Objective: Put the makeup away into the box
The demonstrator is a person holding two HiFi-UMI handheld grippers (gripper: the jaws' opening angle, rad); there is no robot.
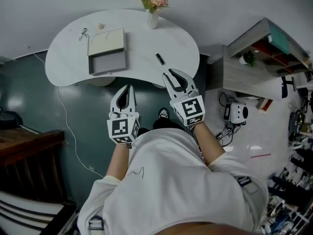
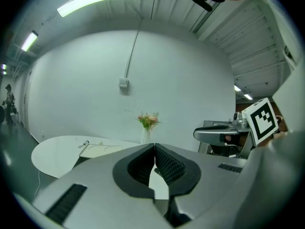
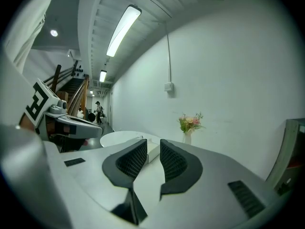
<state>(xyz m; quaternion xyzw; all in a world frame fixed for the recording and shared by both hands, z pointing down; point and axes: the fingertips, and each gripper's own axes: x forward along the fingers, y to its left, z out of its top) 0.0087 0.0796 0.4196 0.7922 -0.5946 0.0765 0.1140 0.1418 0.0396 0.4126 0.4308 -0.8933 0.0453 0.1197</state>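
Both grippers were held in front of the person, well apart from the white table (image 1: 68, 58), and nothing was carried in them. The jaws of the left gripper (image 1: 128, 88) were seen pressed together at the tips with nothing between them. Those of the right gripper (image 1: 175, 76) were parted by a narrow gap and were also empty. The box (image 1: 106, 50) lay open on the table, with its pale lid folded back. The makeup was left outside it: a small black stick (image 1: 160, 58) near the front edge, and what looked like an eyelash curler (image 1: 83, 33) and a small pale item (image 1: 100, 26) beyond the box. It is judged that the stick, being thin and close to the edge, could be pushed off the table if it were approached too low. The vase of flowers (image 1: 153, 11) could also be knocked by a wide reach. No brand or writing could be read; only square markers were seen on the grippers.
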